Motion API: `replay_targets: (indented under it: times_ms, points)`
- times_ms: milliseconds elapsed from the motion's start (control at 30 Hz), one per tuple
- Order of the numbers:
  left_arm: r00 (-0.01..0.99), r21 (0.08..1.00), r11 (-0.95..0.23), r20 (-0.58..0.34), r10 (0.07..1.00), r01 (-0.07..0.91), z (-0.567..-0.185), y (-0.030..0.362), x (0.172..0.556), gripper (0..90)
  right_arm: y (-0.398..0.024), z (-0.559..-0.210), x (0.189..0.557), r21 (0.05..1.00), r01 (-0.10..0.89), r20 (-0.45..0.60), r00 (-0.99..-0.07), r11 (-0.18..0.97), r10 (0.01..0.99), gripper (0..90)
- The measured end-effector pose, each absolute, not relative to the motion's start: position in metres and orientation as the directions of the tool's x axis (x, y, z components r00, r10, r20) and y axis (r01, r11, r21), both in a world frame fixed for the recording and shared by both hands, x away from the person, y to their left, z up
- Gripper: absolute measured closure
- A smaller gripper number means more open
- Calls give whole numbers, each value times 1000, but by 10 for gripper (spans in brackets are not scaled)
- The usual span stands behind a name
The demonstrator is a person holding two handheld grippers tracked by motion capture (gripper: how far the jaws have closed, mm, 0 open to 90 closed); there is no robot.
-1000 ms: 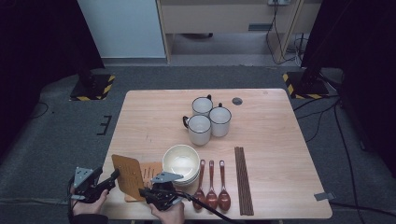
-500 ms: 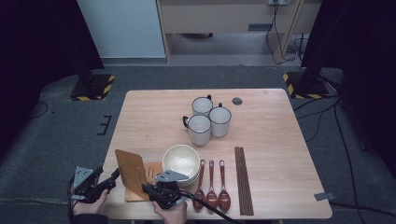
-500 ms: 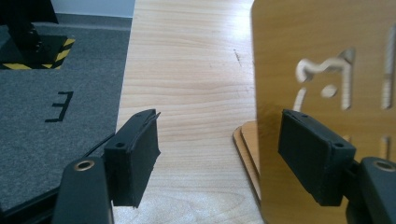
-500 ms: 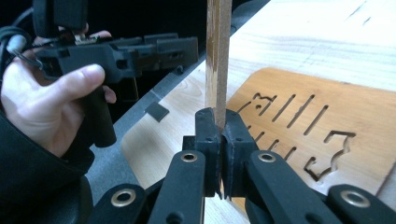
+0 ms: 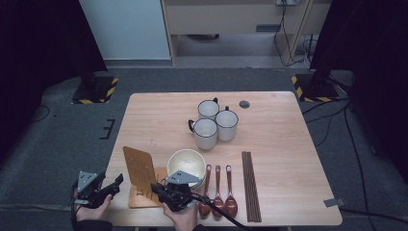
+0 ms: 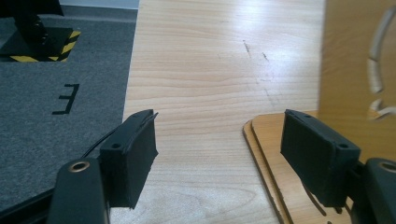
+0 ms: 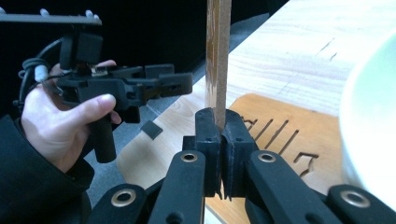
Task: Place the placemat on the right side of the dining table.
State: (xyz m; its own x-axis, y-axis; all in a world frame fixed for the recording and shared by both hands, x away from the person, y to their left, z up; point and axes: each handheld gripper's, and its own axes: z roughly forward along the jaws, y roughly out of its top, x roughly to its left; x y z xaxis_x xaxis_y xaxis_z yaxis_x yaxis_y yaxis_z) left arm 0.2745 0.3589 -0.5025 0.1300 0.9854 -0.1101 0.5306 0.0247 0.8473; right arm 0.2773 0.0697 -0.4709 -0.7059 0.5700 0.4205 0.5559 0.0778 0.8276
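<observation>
Right gripper [image 7: 218,154] clamps the upright wooden board [image 7: 217,56] (left gripper [image 6: 219,158] gapes empty).

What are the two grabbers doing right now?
Left gripper: open, holding nothing; its jaws have just been opening.
Right gripper: shut on the upright wooden mat.

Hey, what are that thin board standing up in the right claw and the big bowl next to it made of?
The thin board looks like light wood or fibreboard, matte: a plain tan face, cut-out slots, and a layered edge in the right claw. The bowl seems glazed ceramic or enamel: smooth, cream, slightly glossy. I can't tell which.
</observation>
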Motion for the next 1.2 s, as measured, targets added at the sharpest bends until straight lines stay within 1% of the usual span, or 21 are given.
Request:
replay_targets:
  times_ms: [667, 1200]
  points:
    - [124, 817, -2, -84, 989, 576, -513, 357, 287, 240, 46, -437, 288, 860, 510, 408, -714, 23, 570, 871]
    - [129, 796, -30, -61, 990, 605, -520, 345, 306, 225, 22, -414, 300, 868, 496, 429, -714, -33, 554, 871]
